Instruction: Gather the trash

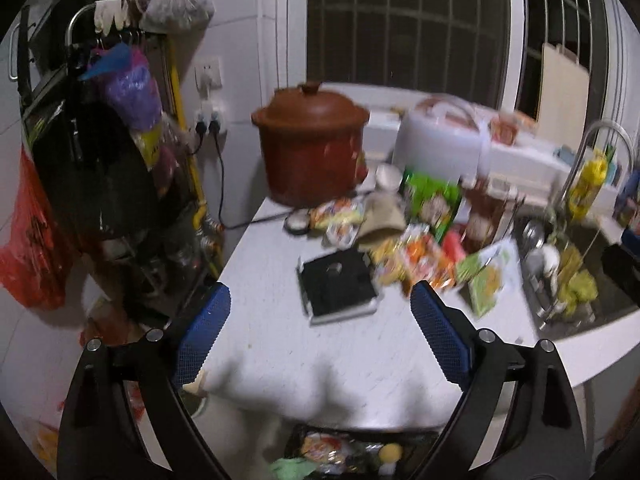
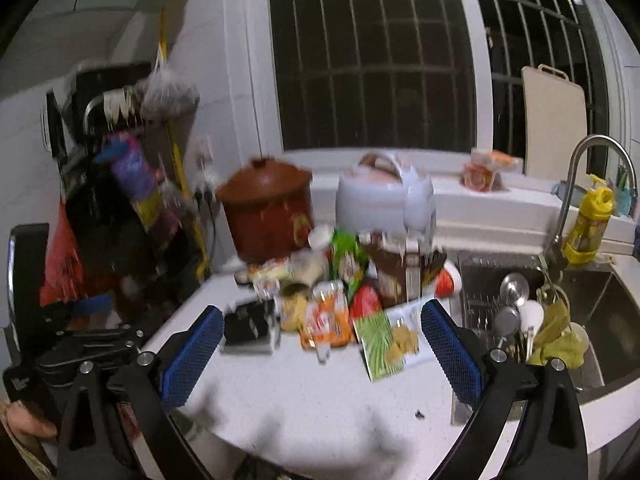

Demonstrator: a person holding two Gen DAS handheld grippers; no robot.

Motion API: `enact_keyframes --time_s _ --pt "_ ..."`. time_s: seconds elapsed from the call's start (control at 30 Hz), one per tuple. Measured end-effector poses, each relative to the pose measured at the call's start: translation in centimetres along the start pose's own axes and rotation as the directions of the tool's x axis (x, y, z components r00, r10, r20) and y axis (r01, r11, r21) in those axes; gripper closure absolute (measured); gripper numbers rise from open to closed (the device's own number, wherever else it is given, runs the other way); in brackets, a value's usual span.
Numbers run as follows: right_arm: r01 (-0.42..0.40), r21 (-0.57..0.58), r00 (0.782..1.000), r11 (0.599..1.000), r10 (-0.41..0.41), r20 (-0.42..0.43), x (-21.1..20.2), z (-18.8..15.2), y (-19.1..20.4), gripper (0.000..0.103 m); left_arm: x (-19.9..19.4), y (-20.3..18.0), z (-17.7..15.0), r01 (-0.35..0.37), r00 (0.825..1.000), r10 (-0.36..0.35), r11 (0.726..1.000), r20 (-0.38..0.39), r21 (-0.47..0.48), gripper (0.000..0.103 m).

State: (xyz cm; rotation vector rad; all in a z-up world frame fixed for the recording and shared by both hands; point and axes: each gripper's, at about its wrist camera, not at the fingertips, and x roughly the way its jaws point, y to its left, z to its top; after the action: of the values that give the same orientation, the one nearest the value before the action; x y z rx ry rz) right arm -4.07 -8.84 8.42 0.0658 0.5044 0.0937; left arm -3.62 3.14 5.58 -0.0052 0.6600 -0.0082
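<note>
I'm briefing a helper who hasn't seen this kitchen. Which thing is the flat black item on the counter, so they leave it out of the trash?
Start at the brown pot by the wall. In front of it lies a heap of wrappers. The black slab lies flat at their left edge, dark, square, white-edged, unlike the colourful packets.

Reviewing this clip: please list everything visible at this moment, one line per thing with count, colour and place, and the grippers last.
clay pot: one, red-brown, lidded, back of the counter by the wall sockets
rice cooker: one, white, right of the clay pot
snack wrappers: a pile, count unclear from blur, orange, green and yellow, mid-counter
black flat device: one, black on a white base, left of the wrappers
sink: one, steel, right of the counter, holding utensils
yellow bottle: one, beside the tap
cutting board: one, pale, leaning on the window
red plastic bag: one, hanging far left
trash bin: one, dark, below the counter edge, wrappers inside
left gripper: open, empty
right gripper: open, empty
</note>
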Motion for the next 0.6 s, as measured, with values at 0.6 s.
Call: enact_keyframes --time_s 0.6 --pt "0.111 0.024 0.993 0.994 -0.112 0.031 -1.5 3.0 -0.5 0.005 -2.6 -1.3 3.1 0.024 0.996 -0.024 1.0 0.082 0.0 0.014"
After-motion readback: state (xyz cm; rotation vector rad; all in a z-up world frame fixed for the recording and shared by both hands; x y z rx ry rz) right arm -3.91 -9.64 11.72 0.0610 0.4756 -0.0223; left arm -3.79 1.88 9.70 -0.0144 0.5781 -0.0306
